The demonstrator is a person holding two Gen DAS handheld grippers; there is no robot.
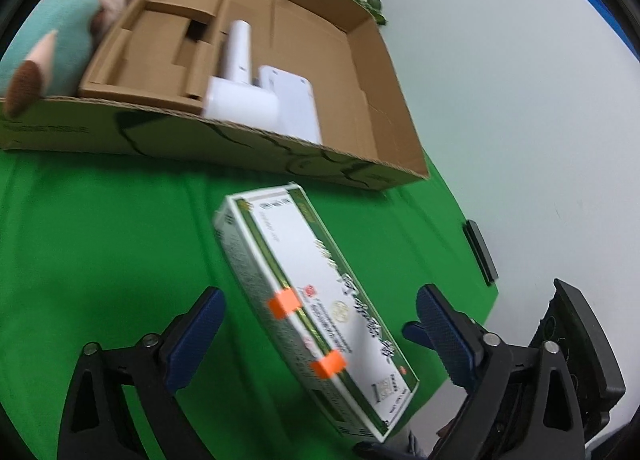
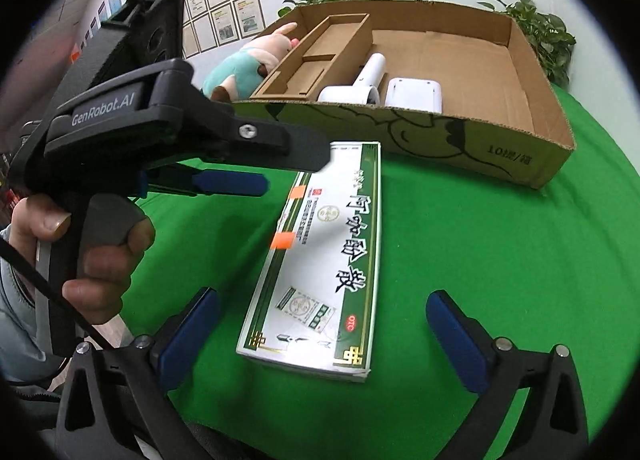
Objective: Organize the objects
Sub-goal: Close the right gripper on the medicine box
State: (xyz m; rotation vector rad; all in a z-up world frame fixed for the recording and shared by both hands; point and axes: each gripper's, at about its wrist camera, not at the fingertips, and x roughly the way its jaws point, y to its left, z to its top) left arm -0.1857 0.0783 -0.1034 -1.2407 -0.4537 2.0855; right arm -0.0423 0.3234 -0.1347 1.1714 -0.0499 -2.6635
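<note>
**Both claws wide, box untouched**

Left gripper (image 1: 320, 334) and right gripper (image 2: 322, 334): jaws spread wide, straddling the white-green box (image 2: 320, 260), pads clear of it. Box lies flat on green cloth (image 2: 480, 260), just in front of the cardboard tray (image 2: 532, 168). Only the right view shows the hand (image 2: 92, 256) holding the left gripper; only the left view shows the cloth's edge.

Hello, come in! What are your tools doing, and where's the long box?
Left tool open, right tool open, both empty. Long box flat on green cloth, outside tray. Nothing blocking.
</note>
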